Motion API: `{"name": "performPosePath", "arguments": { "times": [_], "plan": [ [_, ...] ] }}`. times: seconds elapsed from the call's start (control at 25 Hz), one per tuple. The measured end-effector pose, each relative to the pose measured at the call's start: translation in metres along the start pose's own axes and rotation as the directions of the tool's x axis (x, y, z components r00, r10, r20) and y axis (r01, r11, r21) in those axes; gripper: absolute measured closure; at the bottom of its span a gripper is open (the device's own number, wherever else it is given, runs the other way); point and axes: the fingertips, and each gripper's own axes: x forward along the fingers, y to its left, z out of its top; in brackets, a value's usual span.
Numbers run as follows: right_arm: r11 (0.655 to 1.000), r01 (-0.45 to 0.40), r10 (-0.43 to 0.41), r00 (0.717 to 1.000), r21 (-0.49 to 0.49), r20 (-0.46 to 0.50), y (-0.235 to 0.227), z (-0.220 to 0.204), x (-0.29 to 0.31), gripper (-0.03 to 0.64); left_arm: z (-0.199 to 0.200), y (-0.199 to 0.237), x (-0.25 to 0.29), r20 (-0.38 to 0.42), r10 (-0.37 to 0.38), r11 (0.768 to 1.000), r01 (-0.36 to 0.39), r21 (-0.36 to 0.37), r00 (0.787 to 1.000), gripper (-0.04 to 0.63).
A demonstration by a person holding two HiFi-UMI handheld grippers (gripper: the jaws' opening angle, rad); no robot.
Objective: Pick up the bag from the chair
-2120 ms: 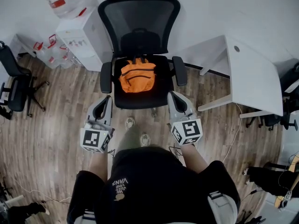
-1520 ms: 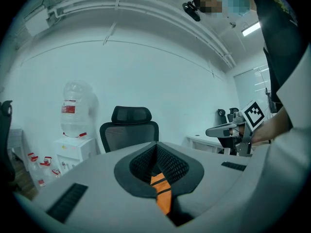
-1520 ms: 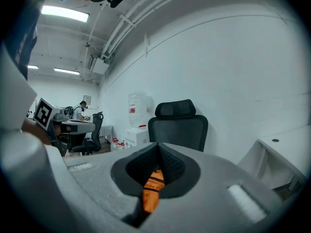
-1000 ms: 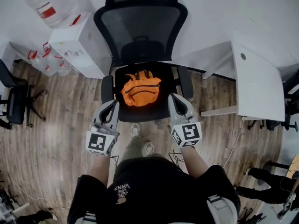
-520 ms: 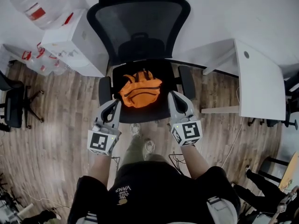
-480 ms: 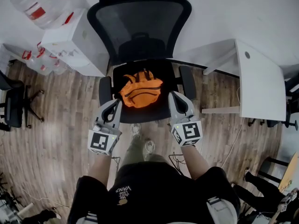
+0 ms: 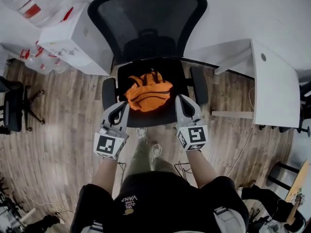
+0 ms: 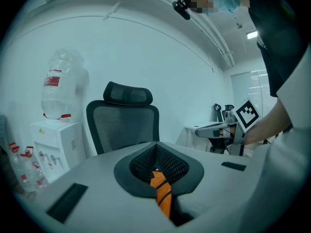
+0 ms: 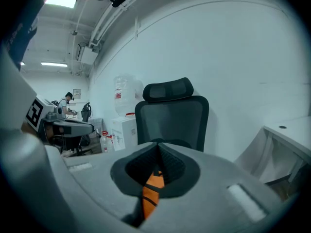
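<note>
An orange bag (image 7: 148,91) lies on the seat (image 7: 154,118) of a black mesh-backed office chair (image 7: 146,18). My left gripper (image 7: 122,107) hovers at the seat's front left, just short of the bag, jaws shut and empty. Level with it at the front right is my right gripper (image 7: 182,101), also shut on nothing. In the left gripper view a strip of the bag (image 8: 161,192) shows through the gap below the closed tips (image 8: 156,144). The right gripper view shows the same orange strip (image 9: 151,188) under its tips (image 9: 158,144).
A white water dispenser (image 7: 73,38) with a large bottle stands left of the chair, spare bottles beside it. To the right is a white desk (image 7: 272,86). Another black chair (image 7: 12,106) is at far left. The person's shoes (image 7: 148,144) stand on the wooden floor before the seat.
The person has stepped toward the chair. Both grippers moved forward from in front of the seat to either side of the bag's near edge. Jaws unchanged.
</note>
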Motion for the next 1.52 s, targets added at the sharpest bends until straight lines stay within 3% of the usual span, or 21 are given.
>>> {"name": "performPosePath", "arguments": {
  "times": [0.28,0.92,1.52],
  "plan": [
    [1.000,0.000,0.000,0.999,0.003,-0.039,-0.010,-0.029,0.019,0.618,-0.034,0.012,0.013,-0.066,0.027,0.999,-0.029,-0.024,0.997,0.592],
    [0.999,-0.040,0.041,0.991,0.012,-0.131,-0.004,-0.087,0.057,0.618,-0.093,0.030,0.041,-0.137,-0.012,0.999,0.006,-0.043,0.991,0.592],
    [0.999,-0.047,0.051,0.979,0.024,-0.196,-0.017,-0.136,0.073,0.617,-0.150,0.035,0.064,-0.238,-0.021,0.992,-0.010,-0.127,0.971,0.591]
  ]
}}
